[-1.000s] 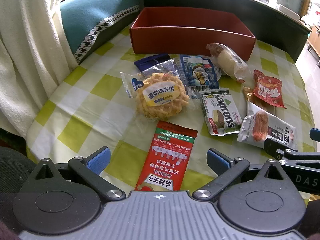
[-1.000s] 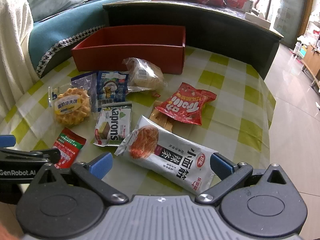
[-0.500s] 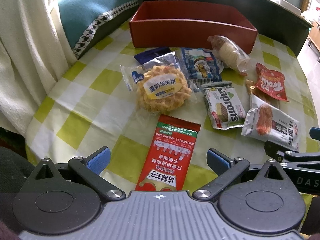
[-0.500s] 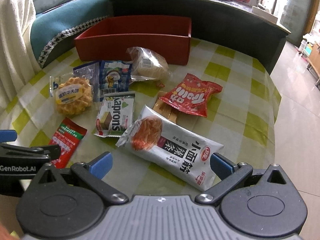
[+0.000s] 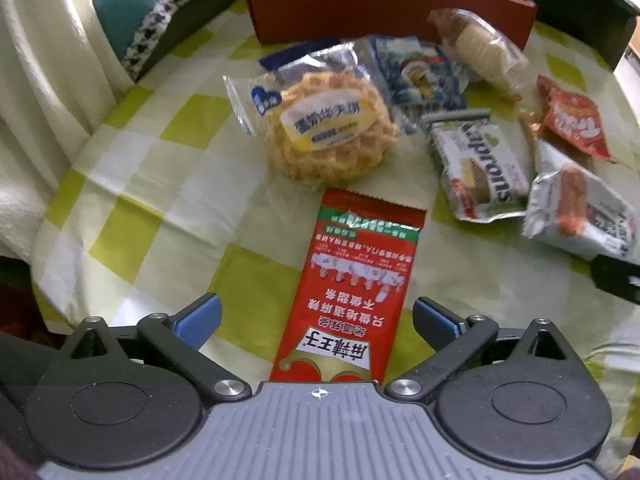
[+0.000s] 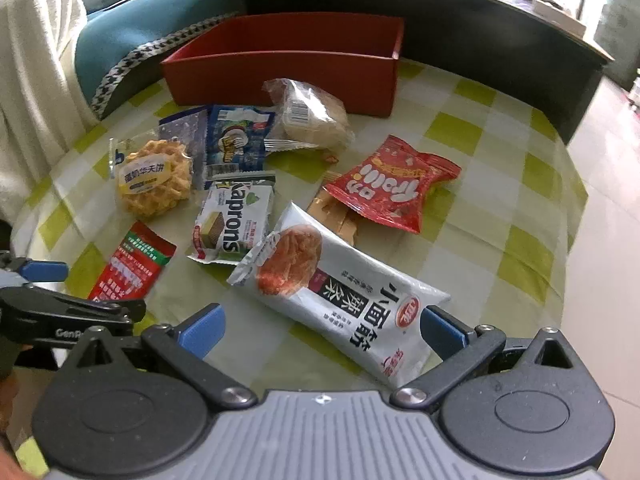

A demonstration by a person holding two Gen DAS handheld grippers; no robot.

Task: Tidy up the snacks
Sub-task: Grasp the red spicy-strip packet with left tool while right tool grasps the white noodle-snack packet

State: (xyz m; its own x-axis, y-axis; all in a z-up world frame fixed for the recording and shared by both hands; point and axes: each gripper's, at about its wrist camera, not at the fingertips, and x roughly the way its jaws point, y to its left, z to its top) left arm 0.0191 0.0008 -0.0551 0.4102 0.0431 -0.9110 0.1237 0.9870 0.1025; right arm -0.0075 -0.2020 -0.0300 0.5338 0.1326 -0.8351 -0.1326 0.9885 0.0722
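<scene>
checked tbl (image 6: 500, 208) w/ snack pkts (image 6: 352, 300), red box (image 6: 288, 76)

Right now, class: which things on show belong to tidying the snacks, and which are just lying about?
Part of the job:
red box
waffle pack
Kaprons wafer
white spicy-strip pack
red flat sachet
red Frolli bag

Lying about:
cream blanket
teal cushion

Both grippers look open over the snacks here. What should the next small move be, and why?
Probably ease the left gripper forward and close on the red sachet. Its fingers already stand open on either side of that packet, which lies flat on the checked cloth, and the red box beyond looks empty. The right gripper similarly straddles the white noodle-snack pack.
</scene>
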